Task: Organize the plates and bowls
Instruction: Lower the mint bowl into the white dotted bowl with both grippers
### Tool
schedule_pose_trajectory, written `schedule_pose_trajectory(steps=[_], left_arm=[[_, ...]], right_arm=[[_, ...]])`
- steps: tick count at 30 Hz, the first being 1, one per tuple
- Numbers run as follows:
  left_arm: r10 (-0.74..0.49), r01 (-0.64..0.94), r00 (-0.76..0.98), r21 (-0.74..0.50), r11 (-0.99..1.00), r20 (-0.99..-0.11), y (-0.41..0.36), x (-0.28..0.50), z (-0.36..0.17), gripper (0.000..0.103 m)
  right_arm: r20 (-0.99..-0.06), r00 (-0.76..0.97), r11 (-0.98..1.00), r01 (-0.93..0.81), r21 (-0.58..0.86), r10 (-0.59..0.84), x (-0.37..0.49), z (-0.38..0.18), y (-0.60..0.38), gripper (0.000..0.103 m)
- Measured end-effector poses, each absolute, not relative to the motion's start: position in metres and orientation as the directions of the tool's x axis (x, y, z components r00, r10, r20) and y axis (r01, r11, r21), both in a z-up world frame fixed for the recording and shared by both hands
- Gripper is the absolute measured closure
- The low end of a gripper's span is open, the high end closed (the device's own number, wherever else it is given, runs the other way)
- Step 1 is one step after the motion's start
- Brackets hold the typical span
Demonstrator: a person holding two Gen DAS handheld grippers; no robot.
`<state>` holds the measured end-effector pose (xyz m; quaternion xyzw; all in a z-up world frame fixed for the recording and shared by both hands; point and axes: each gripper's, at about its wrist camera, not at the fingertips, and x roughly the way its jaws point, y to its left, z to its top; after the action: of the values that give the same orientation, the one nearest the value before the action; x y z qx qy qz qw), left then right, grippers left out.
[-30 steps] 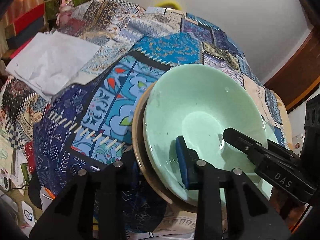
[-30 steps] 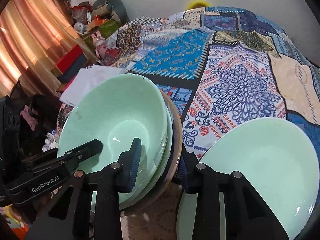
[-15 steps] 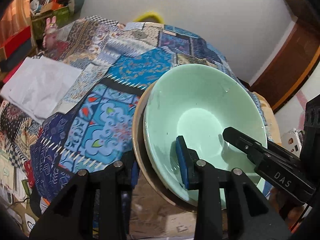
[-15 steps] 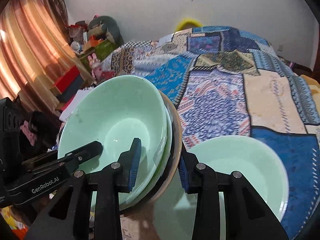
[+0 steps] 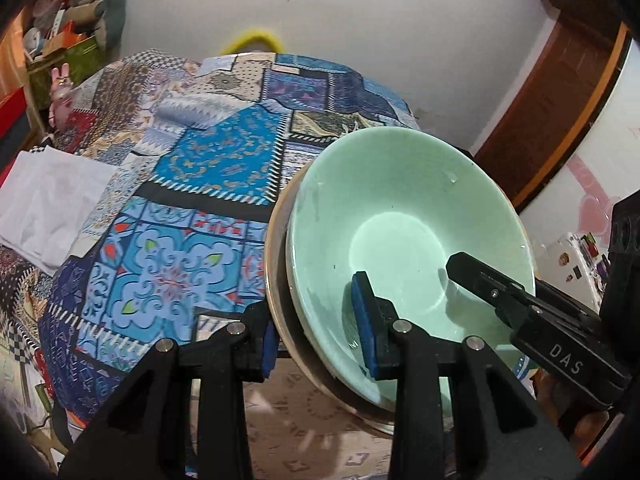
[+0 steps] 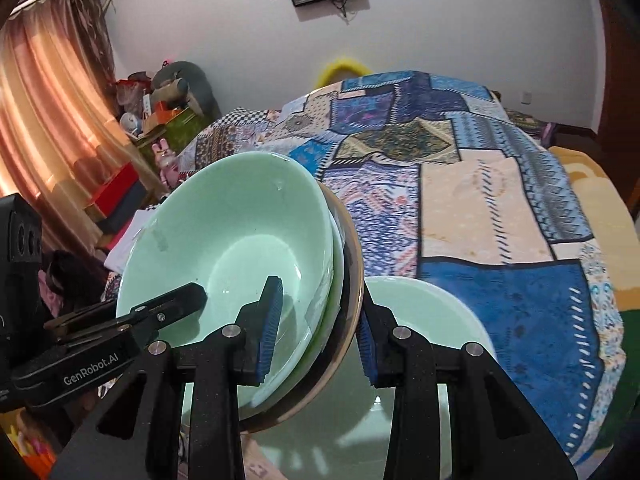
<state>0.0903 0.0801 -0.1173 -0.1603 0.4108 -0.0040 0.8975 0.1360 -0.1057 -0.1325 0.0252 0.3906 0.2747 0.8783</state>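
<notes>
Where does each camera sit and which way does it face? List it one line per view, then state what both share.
Left wrist: on the left gripper, looking along its jaws at the stack of green bowls clamped at its near-left rim; the right gripper enters from the right.
Right wrist: on the right gripper, clamping the stack's opposite rim, a green plate below; the left gripper enters from the left.
Shared: the bowl stack, the patchwork quilt, each other's gripper.
</notes>
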Motion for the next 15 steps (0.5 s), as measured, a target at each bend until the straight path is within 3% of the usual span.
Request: schedule_pose_trajectory(steps=[15], left_arm=[[-0.17, -0.06, 0.626, -0.264, 0.963, -0.761, 0.032, 0.1, -0.121, 0.07]], right_arm=[[-0.681, 0.553, 0.87, -0.397, 0.292, 0.481, 0.132, -0.14, -0.154, 0.071]])
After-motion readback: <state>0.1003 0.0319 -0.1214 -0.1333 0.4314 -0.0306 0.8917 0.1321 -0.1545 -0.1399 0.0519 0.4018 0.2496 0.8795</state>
